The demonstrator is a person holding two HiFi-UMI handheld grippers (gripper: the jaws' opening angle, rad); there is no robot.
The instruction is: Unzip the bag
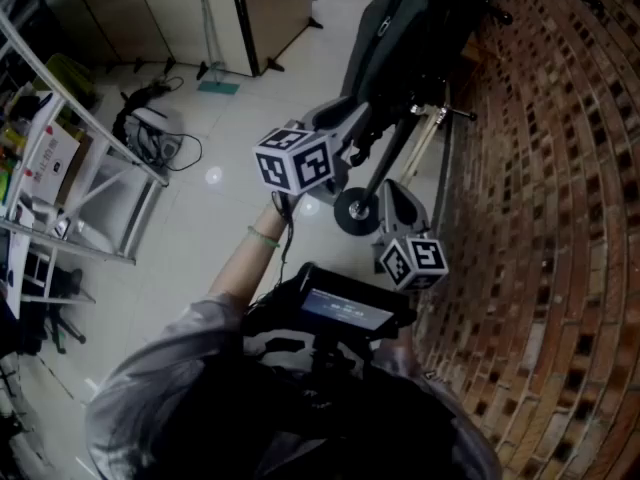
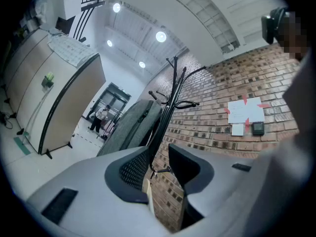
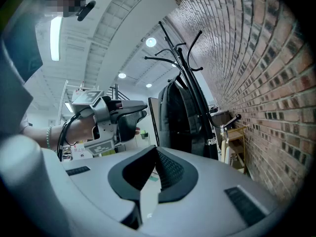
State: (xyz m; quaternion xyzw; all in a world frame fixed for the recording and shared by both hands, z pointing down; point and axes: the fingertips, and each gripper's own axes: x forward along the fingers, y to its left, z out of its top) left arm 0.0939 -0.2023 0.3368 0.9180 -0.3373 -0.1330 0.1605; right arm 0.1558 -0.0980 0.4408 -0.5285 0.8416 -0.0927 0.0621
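A grey bag (image 1: 395,38) hangs upright on a black coat rack (image 1: 400,138) beside the brick wall. In the left gripper view the bag (image 2: 129,127) shows its zip side beyond my jaws. My left gripper (image 1: 338,120) is held up short of the bag, open, nothing between its fingers (image 2: 159,164). My right gripper (image 1: 396,204) is lower and nearer the wall, shut and empty (image 3: 155,153). The right gripper view has the bag (image 3: 177,117) dark ahead and the left gripper (image 3: 118,120) to its left in a hand.
The brick wall (image 1: 540,218) runs along the right. A metal shelf unit (image 1: 80,178) stands at the left, with cables and gear (image 1: 150,133) on the floor behind it. Cabinets (image 1: 250,8) are at the back. A person (image 2: 102,115) stands far off.
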